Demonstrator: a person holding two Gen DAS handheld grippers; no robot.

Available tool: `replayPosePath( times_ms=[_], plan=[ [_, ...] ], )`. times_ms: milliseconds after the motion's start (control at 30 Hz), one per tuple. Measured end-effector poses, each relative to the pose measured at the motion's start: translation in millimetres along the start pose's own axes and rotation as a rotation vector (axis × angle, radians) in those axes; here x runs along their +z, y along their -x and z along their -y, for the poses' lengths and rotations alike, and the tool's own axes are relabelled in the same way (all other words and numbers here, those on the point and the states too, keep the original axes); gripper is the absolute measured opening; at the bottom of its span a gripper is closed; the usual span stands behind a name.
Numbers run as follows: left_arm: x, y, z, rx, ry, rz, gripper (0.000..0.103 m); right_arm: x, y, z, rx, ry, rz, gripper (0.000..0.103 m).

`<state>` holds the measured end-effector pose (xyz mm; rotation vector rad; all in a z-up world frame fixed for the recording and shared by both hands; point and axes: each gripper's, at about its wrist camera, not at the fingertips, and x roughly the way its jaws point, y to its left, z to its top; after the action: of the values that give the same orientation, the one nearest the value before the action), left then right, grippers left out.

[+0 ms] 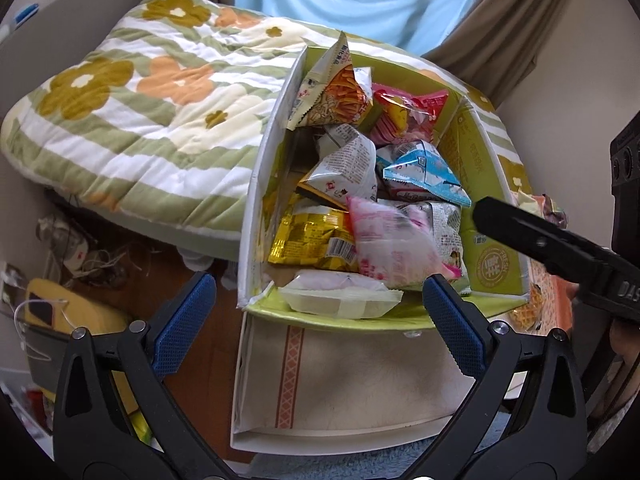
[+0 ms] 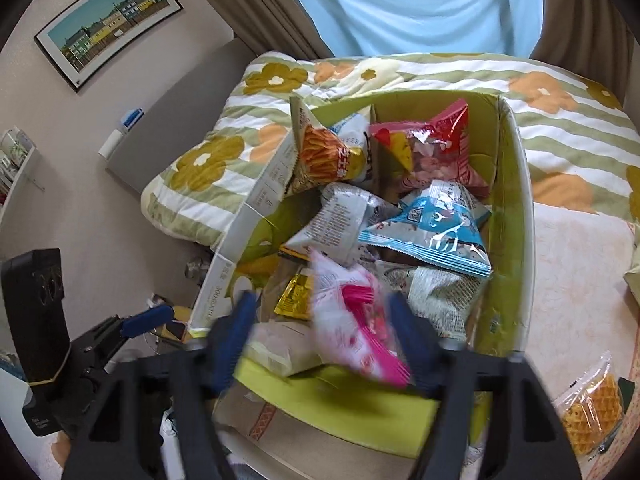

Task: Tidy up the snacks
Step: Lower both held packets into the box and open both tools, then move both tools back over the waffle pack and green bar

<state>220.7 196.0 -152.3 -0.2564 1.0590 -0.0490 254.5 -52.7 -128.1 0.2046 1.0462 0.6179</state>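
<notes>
A green cardboard box (image 1: pixel 260 184) on the bed holds several snack packets: an orange chip bag (image 1: pixel 336 92), a red bag (image 1: pixel 408 108), a blue bag (image 1: pixel 424 176) and a yellow packet (image 1: pixel 312 240). My left gripper (image 1: pixel 320 284) stands open at the box's near edge, over a pale flat packet (image 1: pixel 340 296) that its pads do not touch. My right gripper (image 2: pixel 322 300) is open above the box. A blurred pink and white packet (image 2: pixel 352 320) lies loose between its fingers, on top of the pile. The right gripper's black finger (image 1: pixel 540 240) shows at the right of the left wrist view.
A flowered quilt (image 1: pixel 140 120) lies left of and behind the box. A waffle packet (image 2: pixel 592 408) rests on the bed to the box's right. A pale box flap (image 1: pixel 360 380) hangs in front. Cables and clutter cover the floor at lower left. A framed picture (image 2: pixel 108 24) hangs on the wall.
</notes>
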Motion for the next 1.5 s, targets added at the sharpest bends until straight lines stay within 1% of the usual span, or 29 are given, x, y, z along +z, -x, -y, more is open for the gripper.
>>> replayPosePath(
  times_ms=[33,67,133,167,200,267,300,333,433,533,633,667,700,733,767,800,867,900,967,1033,1067,1100,1133,1167,1333,1367,1400,1433,1500],
  plan=[
    [-1,1,0,0.002,-0.002,0.001,0.102,-1,3,0,0.005,0.001,0.017,0.097],
    [-2,1,-1,0.004,-0.004,0.000,0.102,-3,6,0,0.008,0.002,0.038,0.097],
    [-4,-1,-1,0.000,-0.009,-0.007,0.102,-4,7,1,0.002,0.002,0.039,0.097],
    [-4,-1,0,-0.004,-0.012,-0.010,0.102,-7,8,1,-0.016,0.002,0.042,0.097],
    [-4,-2,0,-0.011,-0.016,-0.014,0.102,-7,8,1,-0.016,0.002,0.042,0.097],
    [-3,0,4,-0.020,-0.033,-0.012,0.102,-8,10,0,-0.045,0.012,0.026,0.097],
    [-1,2,6,-0.027,-0.046,-0.005,0.102,-9,16,0,-0.079,0.021,0.013,0.097],
    [-1,4,9,-0.035,-0.058,0.002,0.102,-9,16,0,-0.079,0.021,0.013,0.097],
    [4,9,20,-0.061,-0.098,0.021,0.102,-12,38,5,-0.105,0.009,0.046,0.097],
    [9,11,38,-0.103,-0.149,0.027,0.102,-17,63,11,-0.168,-0.002,0.092,0.097],
    [10,11,58,-0.148,-0.193,0.033,0.102,-24,87,21,-0.209,-0.037,0.131,0.097],
    [10,11,67,-0.159,-0.209,0.033,0.102,-31,105,32,-0.236,-0.067,0.159,0.097],
    [10,10,75,-0.169,-0.224,0.033,0.102,-35,114,39,-0.250,-0.080,0.171,0.097],
    [9,10,86,-0.181,-0.240,0.031,0.102,-35,114,39,-0.250,-0.080,0.171,0.097],
    [7,10,96,-0.191,-0.254,0.029,0.102,-41,128,50,-0.275,-0.103,0.185,0.097],
    [5,11,106,-0.201,-0.269,0.027,0.102,-41,128,50,-0.275,-0.103,0.185,0.097],
    [1,10,131,-0.220,-0.308,0.019,0.102,-53,154,76,-0.320,-0.147,0.210,0.097],
    [-1,10,143,-0.225,-0.328,0.016,0.102,-53,154,76,-0.320,-0.147,0.210,0.098],
    [-6,7,169,-0.234,-0.365,0.005,0.102,-60,170,94,-0.341,-0.177,0.227,0.097],
    [-14,2,197,-0.248,-0.398,-0.010,0.102,-68,185,113,-0.358,-0.201,0.239,0.097],
    [-17,0,210,-0.261,-0.412,-0.022,0.102,-73,197,128,-0.371,-0.221,0.242,0.097],
    [-22,-4,222,-0.274,-0.425,-0.034,0.102,-73,197,128,-0.371,-0.221,0.242,0.097],
    [-27,-9,237,-0.284,-0.443,-0.049,0.102,-81,210,148,-0.383,-0.239,0.237,0.097],
    [-32,-14,252,-0.287,-0.462,-0.066,0.102,-81,210,148,-0.383,-0.239,0.237,0.097],
    [-60,-49,321,-0.284,-0.566,-0.155,0.102,-98,228,189,-0.403,-0.238,0.198,0.097],
    [-65,-57,332,-0.287,-0.578,-0.174,0.102,-102,231,197,-0.403,-0.240,0.188,0.097],
    [-68,-64,341,-0.289,-0.586,-0.188,0.102,-111,234,216,-0.391,-0.251,0.163,0.097],
    [-72,-73,351,-0.285,-0.596,-0.207,0.102,-111,234,216,-0.391,-0.251,0.163,0.097],
    [-79,-91,366,-0.267,-0.619,-0.239,0.102,-120,234,233,-0.390,-0.257,0.138,0.098]
  ],
)
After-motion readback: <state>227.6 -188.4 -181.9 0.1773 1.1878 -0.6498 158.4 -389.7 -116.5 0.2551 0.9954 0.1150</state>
